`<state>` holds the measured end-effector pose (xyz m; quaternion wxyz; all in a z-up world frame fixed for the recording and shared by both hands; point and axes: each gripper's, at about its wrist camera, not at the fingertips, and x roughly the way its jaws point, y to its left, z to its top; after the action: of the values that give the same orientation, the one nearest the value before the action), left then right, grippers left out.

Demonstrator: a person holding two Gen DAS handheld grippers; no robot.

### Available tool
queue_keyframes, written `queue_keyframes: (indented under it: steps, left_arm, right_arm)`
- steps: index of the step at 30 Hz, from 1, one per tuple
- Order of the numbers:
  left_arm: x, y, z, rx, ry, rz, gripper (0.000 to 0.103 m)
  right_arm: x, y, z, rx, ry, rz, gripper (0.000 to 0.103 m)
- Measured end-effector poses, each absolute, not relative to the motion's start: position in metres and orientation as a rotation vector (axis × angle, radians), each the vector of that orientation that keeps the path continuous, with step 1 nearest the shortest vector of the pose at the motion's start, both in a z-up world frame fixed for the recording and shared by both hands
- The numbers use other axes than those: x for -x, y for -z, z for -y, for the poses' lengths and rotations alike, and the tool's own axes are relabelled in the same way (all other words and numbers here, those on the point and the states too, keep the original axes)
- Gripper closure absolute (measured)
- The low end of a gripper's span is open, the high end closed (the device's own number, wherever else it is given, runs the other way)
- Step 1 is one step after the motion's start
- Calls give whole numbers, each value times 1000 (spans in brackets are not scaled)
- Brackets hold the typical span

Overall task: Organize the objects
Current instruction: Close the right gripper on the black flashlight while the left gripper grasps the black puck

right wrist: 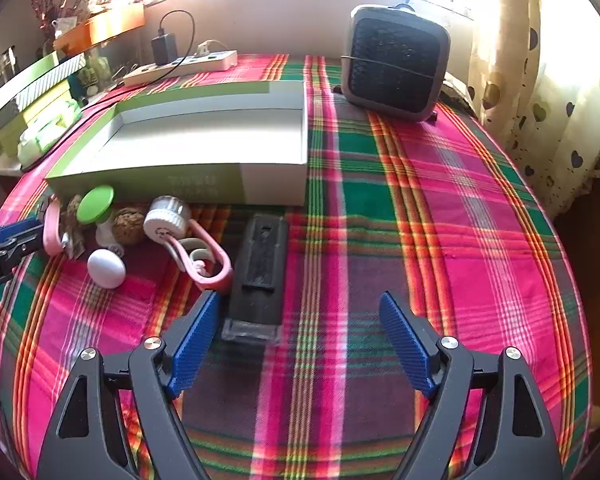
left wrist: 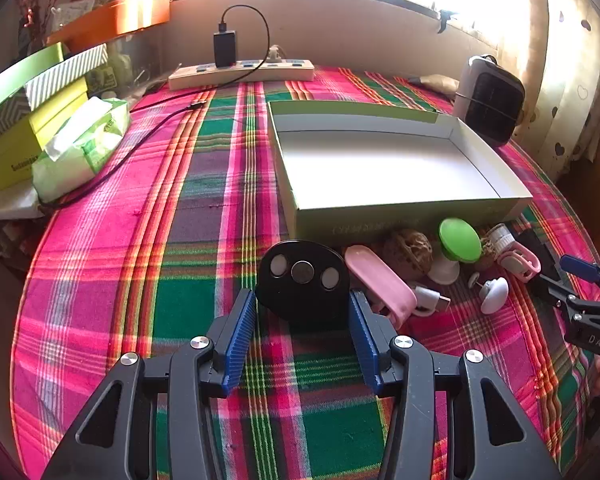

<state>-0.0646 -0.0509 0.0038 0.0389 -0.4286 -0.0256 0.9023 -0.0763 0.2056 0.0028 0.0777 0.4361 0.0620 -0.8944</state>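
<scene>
Fingers of the left gripper (left wrist: 302,310) are closed on a black oval holder (left wrist: 302,278) with 3 round inserts, held just above the plaid bench (left wrist: 204,208). Right gripper (right wrist: 300,330) fingers stand spread apart, gripping nothing, above a long black block (right wrist: 260,268). Near the open box's (left wrist: 412,210) front wall lie a pink clip (left wrist: 380,280), green-capped piece (left wrist: 459,239), brown ball (left wrist: 409,253) and white egg-shaped piece (right wrist: 106,269).

A black oval disc (left wrist: 302,276) with three round spots stands upright between the left jaws. Pink clips, a green cap and other small things lie just to their right, before the open box (left wrist: 384,164).
</scene>
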Motion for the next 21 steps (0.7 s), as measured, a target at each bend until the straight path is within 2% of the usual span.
queue_keyframes:
  steps: [10, 16, 21]
  left_arm:
    - [73, -4, 59, 1319, -2782, 63, 58]
    - [76, -4, 67, 1326, -2799, 81, 58]
    - [82, -4, 67, 1334, -2802, 69, 57]
  right_arm:
    - [81, -5, -211, -1316, 2657, -171, 36]
    - [81, -6, -215, -1317, 2661, -178, 39]
    - [85, -7, -214, -1309, 2665, -188, 47]
